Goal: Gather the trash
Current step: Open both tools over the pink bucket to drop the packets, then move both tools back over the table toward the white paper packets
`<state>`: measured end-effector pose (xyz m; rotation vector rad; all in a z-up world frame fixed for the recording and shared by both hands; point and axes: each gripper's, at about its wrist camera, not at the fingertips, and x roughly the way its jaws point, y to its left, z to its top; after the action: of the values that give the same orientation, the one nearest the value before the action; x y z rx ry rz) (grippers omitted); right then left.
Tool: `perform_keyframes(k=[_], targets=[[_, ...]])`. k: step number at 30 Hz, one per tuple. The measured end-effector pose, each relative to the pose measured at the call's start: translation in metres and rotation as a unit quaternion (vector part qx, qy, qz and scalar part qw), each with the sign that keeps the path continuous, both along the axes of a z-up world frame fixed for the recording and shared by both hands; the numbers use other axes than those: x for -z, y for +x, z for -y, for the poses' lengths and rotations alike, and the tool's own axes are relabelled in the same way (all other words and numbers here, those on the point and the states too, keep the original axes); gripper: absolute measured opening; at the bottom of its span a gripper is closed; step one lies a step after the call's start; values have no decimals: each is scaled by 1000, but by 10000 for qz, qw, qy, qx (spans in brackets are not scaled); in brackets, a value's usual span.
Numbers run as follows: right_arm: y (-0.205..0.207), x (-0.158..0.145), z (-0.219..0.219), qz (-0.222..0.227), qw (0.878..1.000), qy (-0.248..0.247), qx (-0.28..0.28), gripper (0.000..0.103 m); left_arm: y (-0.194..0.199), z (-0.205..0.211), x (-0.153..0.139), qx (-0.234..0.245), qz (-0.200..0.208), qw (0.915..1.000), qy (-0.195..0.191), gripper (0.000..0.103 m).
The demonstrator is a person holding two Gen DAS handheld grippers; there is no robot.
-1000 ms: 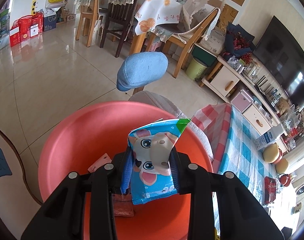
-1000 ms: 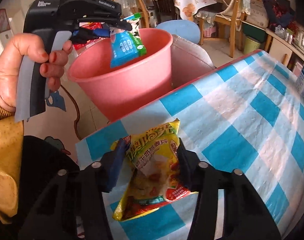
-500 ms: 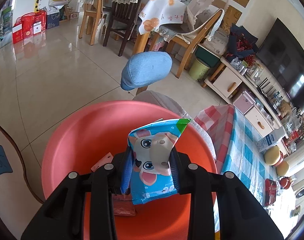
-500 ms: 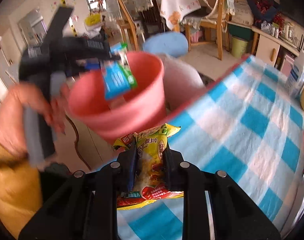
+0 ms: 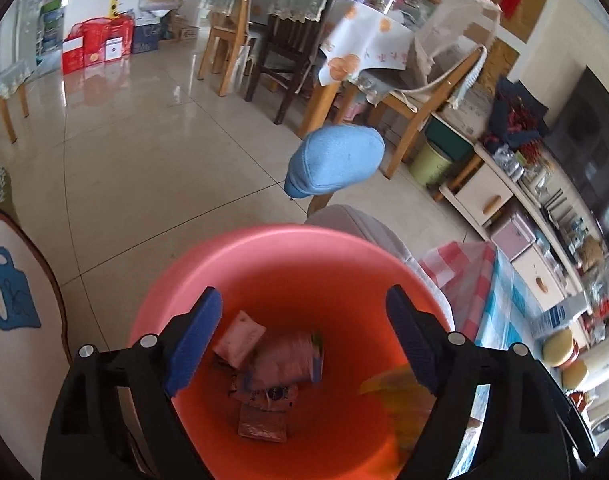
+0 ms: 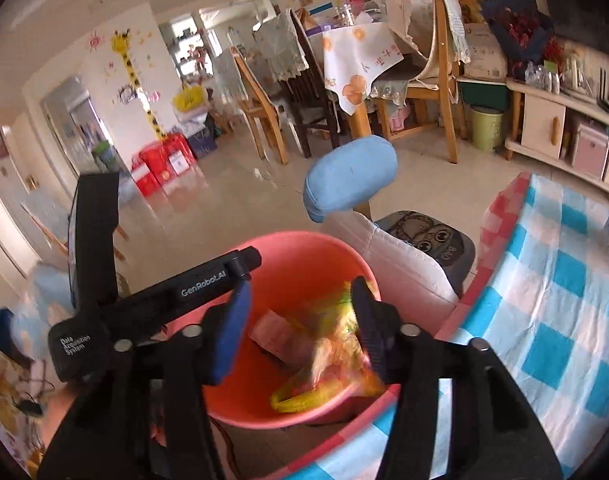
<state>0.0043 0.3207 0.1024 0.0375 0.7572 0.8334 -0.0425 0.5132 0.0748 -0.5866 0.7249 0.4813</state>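
A pink bin [image 5: 264, 240] stands on the floor beside the table. My left gripper [image 5: 302, 340] hangs over it, its jaws opening wide with nothing between the blue pads. Below it the blue cartoon packet [image 5: 292, 360] lies blurred among other wrappers [image 5: 264, 420] at the bottom. My right gripper [image 6: 300, 330] is also above the bin [image 6: 304, 242], its jaws opening. The yellow snack bag [image 6: 324, 364] drops blurred below them, free of the pads, and shows as a yellow smear [image 5: 400, 388] in the left wrist view. The left gripper's black housing [image 6: 164, 300] sits to the left.
A blue cushioned stool [image 5: 336, 164] stands just beyond the bin, with a grey-white padded seat [image 6: 404, 256] against its far side. The blue checked tablecloth [image 6: 552, 320] fills the right. A chair cushion with a blue motif [image 5: 12, 304] is at the left. Dining chairs stand further back.
The left jaws opened and the blue packet fell into the bin. The right gripper lifted the yellow bag off the table, carried it over the bin and let it go.
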Motion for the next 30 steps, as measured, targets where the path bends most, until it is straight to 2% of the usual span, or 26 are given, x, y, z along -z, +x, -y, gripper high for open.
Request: perform_keyframes(k=[5,11,15,21,25,28,30], targets=[[-10,0,26,86,9996,-143,245,73,0,1,-5,-49,163,9998,87,84],[-31,2,73,218,9960,-622,595,77,-3,18,-21,42,803,9959,417,86],[-49,5,104,325,9912,-990,815,79,-5,39,-32,271,1412,9879,582,89],[-75,10,140,551,9848,-1354,935,82,-2,81,-47,742,1826,9745,1076,90],[-92,7,164,745,9807,-1491,1020,86,6,105,-49,1130,1818,9711,1057,90],[-98,3,179,804,9792,-1500,1103,88,11,127,-52,1360,1654,9692,1218,90],[-104,0,190,890,9776,-1490,1188,93,13,144,-53,1563,1622,9659,1275,90]])
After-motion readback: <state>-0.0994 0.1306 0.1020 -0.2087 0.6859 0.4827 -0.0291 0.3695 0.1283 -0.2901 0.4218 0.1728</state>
